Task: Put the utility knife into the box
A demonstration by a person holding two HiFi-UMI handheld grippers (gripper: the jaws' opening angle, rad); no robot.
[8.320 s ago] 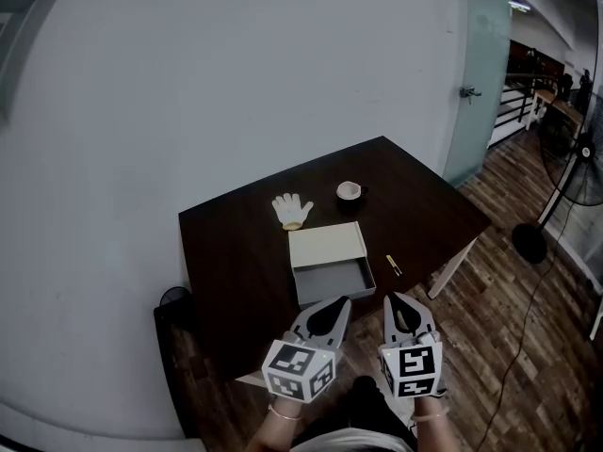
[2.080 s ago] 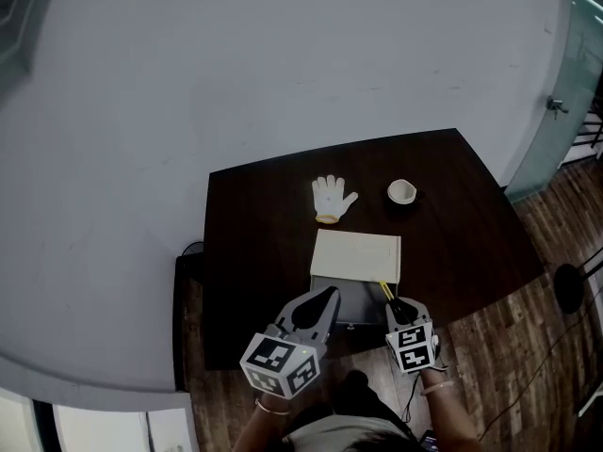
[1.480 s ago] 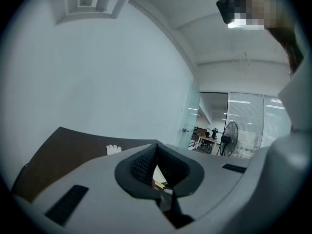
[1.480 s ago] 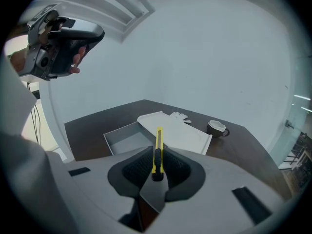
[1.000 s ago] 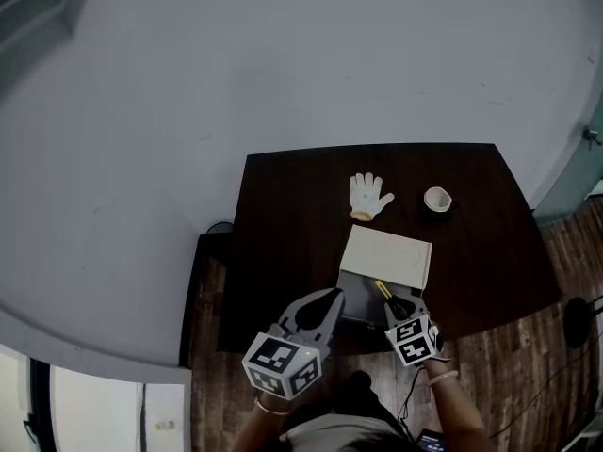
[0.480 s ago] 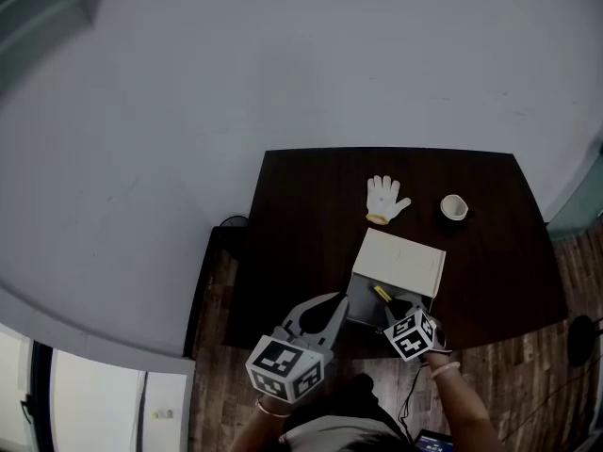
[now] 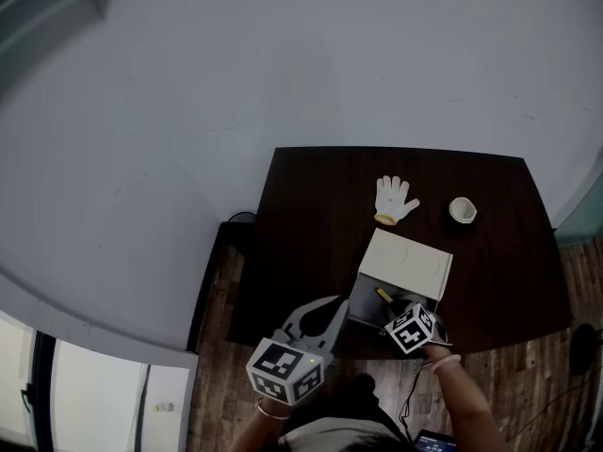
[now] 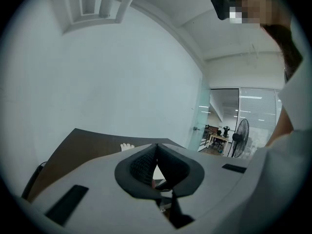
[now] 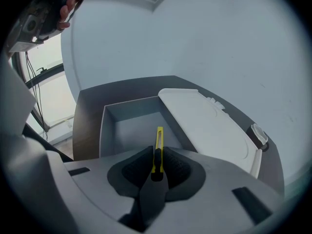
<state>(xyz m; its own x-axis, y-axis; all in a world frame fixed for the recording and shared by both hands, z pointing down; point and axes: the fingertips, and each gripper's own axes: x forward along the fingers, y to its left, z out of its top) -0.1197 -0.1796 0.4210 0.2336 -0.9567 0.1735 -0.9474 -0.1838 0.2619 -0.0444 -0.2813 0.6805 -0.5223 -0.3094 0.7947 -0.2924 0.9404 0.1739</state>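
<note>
1. Dark wooden table (image 7: 311, 215) stood against a pale grey wall. It carried an open grey box (image 9: 105, 130) with its white lid (image 9: 204, 123) lying alongside. A white work glove (image 7: 396, 199) and a small cup (image 7: 462, 211) lay farther back, well apart from the box.
2. Right gripper (image 9: 157, 156) was angled down over the box's open compartment. Its jaws were clamped on the black rear end of the yellow utility knife (image 9: 159, 141). They had just eased open slightly, yet the knife sat between the pads and was not seen to drop.
3. Governing relation: the knife's long axis ran straight out along the gripper's own line, past the fingertips. The free end pointed at the box's far wall. That axis lay roughly parallel to the side wall and to the lid's near edge.
4. The knife was held over the compartment floor and inside the outline of the walls. Contact with the floor could not be confirmed.
5. Left gripper (image 8: 156, 147) had its jaws together on nothing. It was held near level, beside the box's left, and took no part. The right hand was plainly the nearer.
6. Assessment: the next step would call for a short descent and a release. The main risk judged was the free end catching the far wall.
</note>
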